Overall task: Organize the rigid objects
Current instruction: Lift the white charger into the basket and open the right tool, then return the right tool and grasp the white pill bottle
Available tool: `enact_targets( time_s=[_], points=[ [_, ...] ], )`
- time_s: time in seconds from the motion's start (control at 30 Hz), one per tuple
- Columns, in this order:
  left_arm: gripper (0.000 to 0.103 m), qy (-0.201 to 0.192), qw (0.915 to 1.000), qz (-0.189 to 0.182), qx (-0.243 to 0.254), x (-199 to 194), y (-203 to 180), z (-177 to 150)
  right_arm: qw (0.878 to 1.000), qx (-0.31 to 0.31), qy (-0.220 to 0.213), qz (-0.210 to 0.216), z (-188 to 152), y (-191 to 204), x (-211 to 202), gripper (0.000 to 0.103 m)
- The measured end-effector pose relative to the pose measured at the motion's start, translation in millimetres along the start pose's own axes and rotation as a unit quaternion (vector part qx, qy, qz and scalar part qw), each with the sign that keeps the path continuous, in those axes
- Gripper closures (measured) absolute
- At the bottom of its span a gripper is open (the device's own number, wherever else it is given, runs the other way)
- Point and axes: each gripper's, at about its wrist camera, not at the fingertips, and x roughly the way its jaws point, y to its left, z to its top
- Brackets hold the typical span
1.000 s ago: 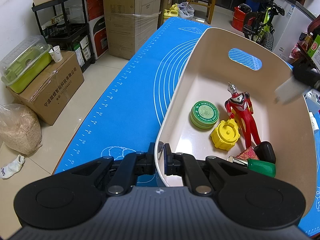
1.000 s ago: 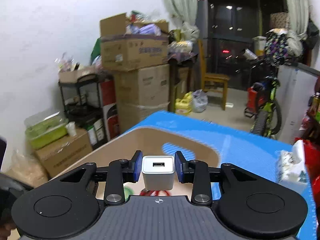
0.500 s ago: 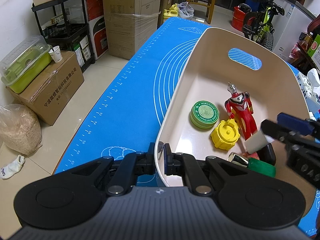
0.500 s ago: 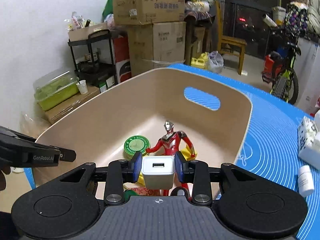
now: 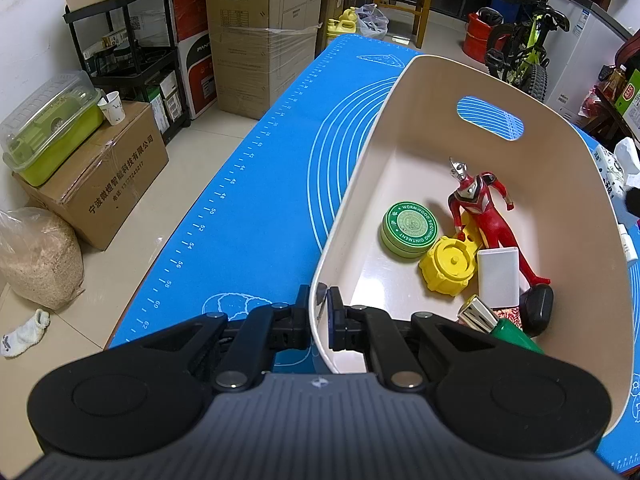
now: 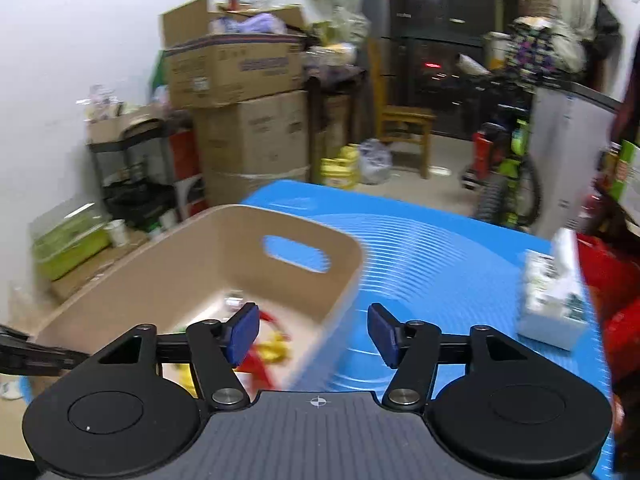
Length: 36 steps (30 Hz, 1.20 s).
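Note:
A beige bin (image 5: pixel 568 184) stands on the blue mat. My left gripper (image 5: pixel 319 312) is shut on the bin's near rim. In the bin lie a white USB charger (image 5: pixel 498 276), a red hero figure (image 5: pixel 486 216), a green ointment tin (image 5: pixel 410 229), a yellow cap (image 5: pixel 450 266), a black case (image 5: pixel 536 308) and a green bottle (image 5: pixel 504 330). My right gripper (image 6: pixel 314 334) is open and empty, above the bin's right rim (image 6: pixel 352 276).
A tissue pack (image 6: pixel 554 290) lies on the blue mat (image 6: pixel 432 248) to the right of the bin. The mat's left edge (image 5: pixel 224 200) drops to the floor, with cardboard boxes (image 5: pixel 100 172), a black rack and a grain bag there.
My right gripper lowered the white charger into the bin, opened and let it go, then pulled back up and to the right. The left gripper has not moved.

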Motion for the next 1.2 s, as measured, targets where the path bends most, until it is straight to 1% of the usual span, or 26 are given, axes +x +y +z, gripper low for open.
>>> enact_targets(
  time_s=[0.1, 0.23, 0.3, 0.37, 0.5, 0.63, 0.83, 0.9, 0.97, 1.03, 1.07, 1.13, 1.17, 1.2],
  points=[
    [0.093, 0.0, 1.0, 0.0, 0.0, 0.0, 0.2, 0.0, 0.999, 0.022, 0.005, -0.033, -5.1, -30.1, 0.6, 0.029],
    [0.093, 0.0, 1.0, 0.0, 0.0, 0.0, 0.2, 0.0, 0.996, 0.027, 0.015, -0.083, -16.4, -65.7, 8.1, 0.027],
    [0.093, 0.0, 1.0, 0.0, 0.0, 0.0, 0.2, -0.1, 0.994, 0.038, 0.031, -0.102, -23.9, -81.3, 16.3, 0.024],
    [0.093, 0.0, 1.0, 0.0, 0.0, 0.0, 0.2, -0.1, 0.99, 0.055, 0.054, -0.116, -30.5, -96.9, 28.4, 0.024],
    [0.093, 0.0, 1.0, 0.001, 0.001, 0.1, -0.4, 0.0, 0.984, 0.068, 0.071, -0.149, -43.9, -120.6, 47.5, 0.024],
    [0.093, 0.0, 1.0, 0.001, 0.001, -0.6, 0.9, 0.3, 0.979, 0.082, 0.088, -0.164, -54.6, -140.4, 65.7, 0.024],
    [0.093, 0.0, 1.0, 0.001, 0.001, -0.5, 0.8, 0.2, 0.974, 0.093, 0.112, -0.171, -70.5, -156.6, 85.4, 0.024],
    [0.093, 0.0, 1.0, 0.001, 0.001, -0.5, 0.6, 0.3, 0.975, 0.097, 0.112, -0.167, -74.6, -158.4, 86.6, 0.03],
    [0.093, 0.0, 1.0, 0.002, 0.002, -0.9, 1.1, 0.5, 0.975, 0.095, 0.114, -0.165, -77.5, -157.9, 88.2, 0.035],
    [0.093, 0.0, 1.0, 0.001, 0.001, -0.9, 1.0, 0.4, 0.976, 0.089, 0.11, -0.164, -79.0, -155.1, 87.2, 0.037],
    [0.093, 0.0, 1.0, 0.001, 0.001, -0.9, 0.9, 0.4, 0.977, 0.086, 0.109, -0.16, -79.4, -154.0, 86.9, 0.04],
    [0.093, 0.0, 1.0, 0.002, 0.002, -0.9, 0.8, 0.5, 0.98, 0.081, 0.107, -0.148, -79.0, -150.7, 85.8, 0.049],
    [0.093, 0.0, 1.0, 0.002, 0.002, -0.9, 1.0, 0.4, 0.981, 0.077, 0.108, -0.142, -78.6, -148.1, 85.4, 0.056],
    [0.093, 0.0, 1.0, 0.001, 0.001, -0.9, 1.0, 0.3, 0.981, 0.069, 0.109, -0.144, -78.1, -144.9, 86.0, 0.06]
  ],
)
